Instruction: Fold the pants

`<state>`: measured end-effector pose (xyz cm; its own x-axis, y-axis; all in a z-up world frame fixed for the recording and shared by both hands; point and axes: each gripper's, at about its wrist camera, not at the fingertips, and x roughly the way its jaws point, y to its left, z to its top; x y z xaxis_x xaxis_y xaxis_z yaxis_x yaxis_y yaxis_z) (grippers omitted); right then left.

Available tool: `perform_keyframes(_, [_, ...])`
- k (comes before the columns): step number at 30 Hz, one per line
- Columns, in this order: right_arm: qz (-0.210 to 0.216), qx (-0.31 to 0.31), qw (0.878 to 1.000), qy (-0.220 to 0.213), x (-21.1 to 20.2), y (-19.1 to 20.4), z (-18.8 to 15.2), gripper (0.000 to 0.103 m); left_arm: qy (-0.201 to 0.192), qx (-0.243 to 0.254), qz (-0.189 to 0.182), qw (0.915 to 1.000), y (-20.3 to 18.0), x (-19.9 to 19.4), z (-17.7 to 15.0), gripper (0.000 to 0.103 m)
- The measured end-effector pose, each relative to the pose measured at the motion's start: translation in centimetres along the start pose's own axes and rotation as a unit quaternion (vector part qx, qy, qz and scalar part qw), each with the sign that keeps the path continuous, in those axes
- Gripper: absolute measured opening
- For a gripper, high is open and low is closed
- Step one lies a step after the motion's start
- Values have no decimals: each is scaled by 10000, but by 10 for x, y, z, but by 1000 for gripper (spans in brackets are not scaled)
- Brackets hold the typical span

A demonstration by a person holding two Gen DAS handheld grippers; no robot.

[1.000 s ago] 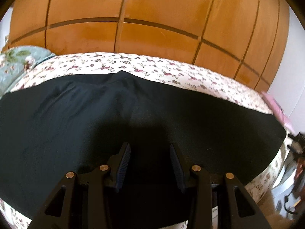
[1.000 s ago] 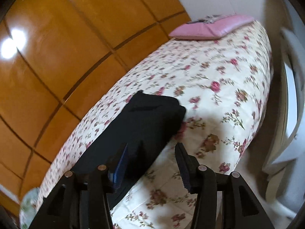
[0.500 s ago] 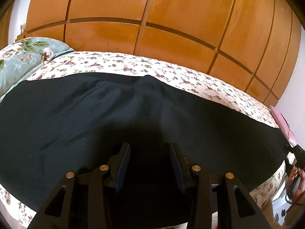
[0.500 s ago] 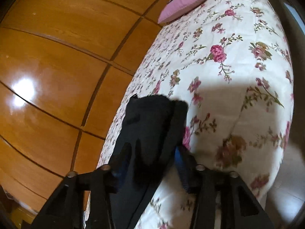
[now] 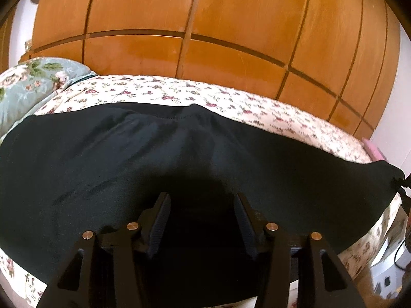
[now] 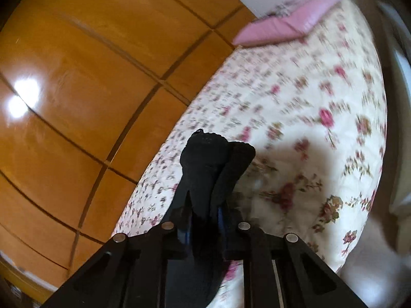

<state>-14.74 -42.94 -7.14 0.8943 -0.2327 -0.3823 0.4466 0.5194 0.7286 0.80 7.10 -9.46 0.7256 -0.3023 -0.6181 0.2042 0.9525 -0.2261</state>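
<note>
A tall wooden wardrobe (image 5: 195, 25) of orange-brown panels fills the far side of both views, its doors split by dark grooves. In front of it runs the bed (image 5: 231, 102), covered in a cream spread printed with small pink and red flowers. The black pants (image 5: 128, 159) lie stretched across that spread from one edge of the left wrist view to the other, mostly flat with a few soft creases near the middle, and their far end rises off the bed at the right. A pale blue floral pillow (image 5: 28, 82) sits at the left end of the bed, and a pink pillow (image 6: 287, 20) lies at the other end against the white wall. The left gripper (image 5: 203, 205) hovers over the near part of the pants with its jaws spread and opening, the dark cloth beneath them and nothing pinched between the pads. The right gripper (image 6: 204, 205) has its jaws closing on a bunched end of the pants, the black fabric squeezed between the blue pads and sticking up past the fingertips, lifted clear of the spread.
</note>
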Motion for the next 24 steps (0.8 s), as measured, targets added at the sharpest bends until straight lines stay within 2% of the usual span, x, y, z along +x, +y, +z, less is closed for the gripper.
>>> perform_keyframes(4, [130, -378, 9991, -109, -16, 37, -2, 16, -215, -50, 433, 9988, 7, -7, 2, 52])
perform_keyframes(10, [608, -1218, 9903, -274, -36, 111, -17, 16, -189, -241, 400, 9987, 24, -6, -2, 52])
perform_keyframes(17, [1252, -2145, 9686, -118, -44, 182, -57, 16, -212, -270, 288, 9990, 29, -7, -4, 52])
perform_keyframes(24, [1681, -3097, 9350, 394, -29, 227, -120, 16, -227, -403, 341, 9983, 32, -10, -2, 52])
